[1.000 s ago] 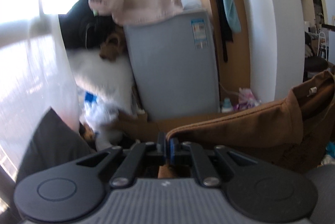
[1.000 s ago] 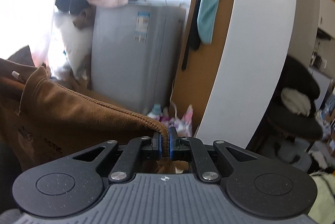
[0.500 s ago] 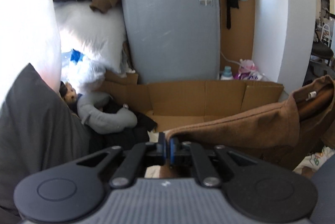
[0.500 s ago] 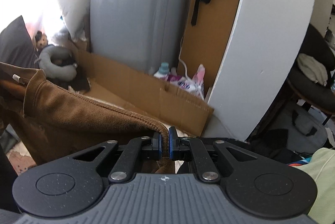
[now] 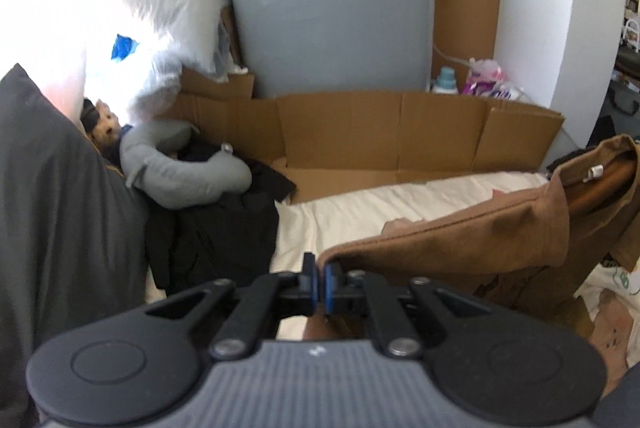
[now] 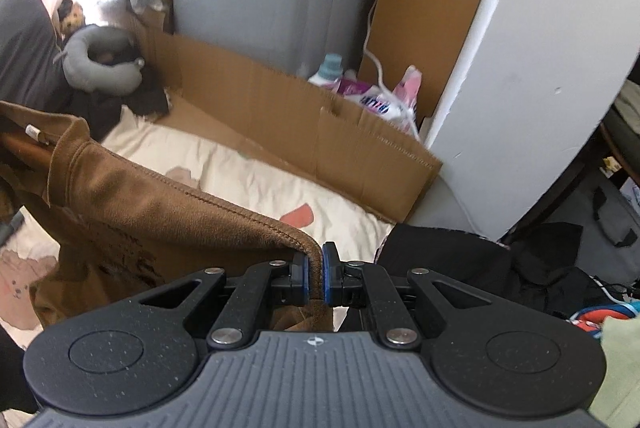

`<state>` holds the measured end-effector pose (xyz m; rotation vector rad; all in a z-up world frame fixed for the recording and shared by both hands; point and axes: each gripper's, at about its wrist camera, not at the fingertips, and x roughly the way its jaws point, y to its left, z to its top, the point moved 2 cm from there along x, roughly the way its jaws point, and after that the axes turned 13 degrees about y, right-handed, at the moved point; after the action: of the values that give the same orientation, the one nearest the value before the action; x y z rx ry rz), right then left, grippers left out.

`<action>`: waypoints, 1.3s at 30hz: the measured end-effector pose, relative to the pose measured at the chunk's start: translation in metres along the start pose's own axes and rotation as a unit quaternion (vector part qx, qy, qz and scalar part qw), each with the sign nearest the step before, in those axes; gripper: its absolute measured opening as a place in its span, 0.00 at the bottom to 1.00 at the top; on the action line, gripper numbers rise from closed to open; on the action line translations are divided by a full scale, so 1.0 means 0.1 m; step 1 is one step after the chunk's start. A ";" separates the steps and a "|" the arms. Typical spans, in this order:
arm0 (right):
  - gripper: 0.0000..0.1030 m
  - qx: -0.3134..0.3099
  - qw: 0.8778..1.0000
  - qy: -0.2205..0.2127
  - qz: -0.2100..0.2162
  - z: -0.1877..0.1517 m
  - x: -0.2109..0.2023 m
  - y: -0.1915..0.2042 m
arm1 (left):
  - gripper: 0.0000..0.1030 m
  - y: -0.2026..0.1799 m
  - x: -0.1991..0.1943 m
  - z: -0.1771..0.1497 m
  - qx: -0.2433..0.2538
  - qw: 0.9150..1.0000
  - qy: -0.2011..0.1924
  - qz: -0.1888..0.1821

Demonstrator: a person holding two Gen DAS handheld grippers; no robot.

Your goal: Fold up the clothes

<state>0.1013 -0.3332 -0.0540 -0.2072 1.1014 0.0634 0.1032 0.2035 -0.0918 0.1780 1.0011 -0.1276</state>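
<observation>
Lowered toward the sheet [image 5: 380, 204], both grippers [image 5: 319, 280] [image 6: 315, 274] pinch the brown garment's [image 6: 160, 212] hem.

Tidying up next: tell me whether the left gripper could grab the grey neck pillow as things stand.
Probably not yet. The left gripper is shut on the brown garment, so it would have to let go first. Otherwise the grey neck pillow lies uncovered ahead on its left, atop dark clothes.

Bright sun glares white at the top left; things look a bit blurry, edges bend round.
</observation>
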 end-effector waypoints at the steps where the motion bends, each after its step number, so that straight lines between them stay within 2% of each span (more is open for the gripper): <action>1: 0.05 -0.003 1.000 0.005 0.001 0.02 0.08 0.01 | 0.04 0.01 0.07 -0.01 0.001 1.000 0.005 0.001; 11: 0.05 -0.047 0.998 0.034 0.018 0.23 0.98 0.13 | 0.04 0.16 0.82 0.01 0.001 0.999 0.052 0.012; 22: 0.05 -0.080 0.995 0.061 0.026 0.57 2.09 0.15 | 0.04 0.22 1.84 0.18 0.010 0.997 0.072 0.021; 29: 0.05 -0.103 0.991 0.077 0.032 0.81 2.77 0.25 | 0.04 0.30 2.49 0.25 0.029 0.994 0.099 0.035; 39: 0.05 -0.145 0.984 0.103 0.016 1.05 3.59 0.47 | 0.04 0.47 3.18 0.29 0.031 0.990 0.131 0.048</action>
<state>0.3490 -0.2851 -0.3338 -0.4668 1.2994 0.2360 0.3058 0.2354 -0.3409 0.3055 1.2494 -0.0470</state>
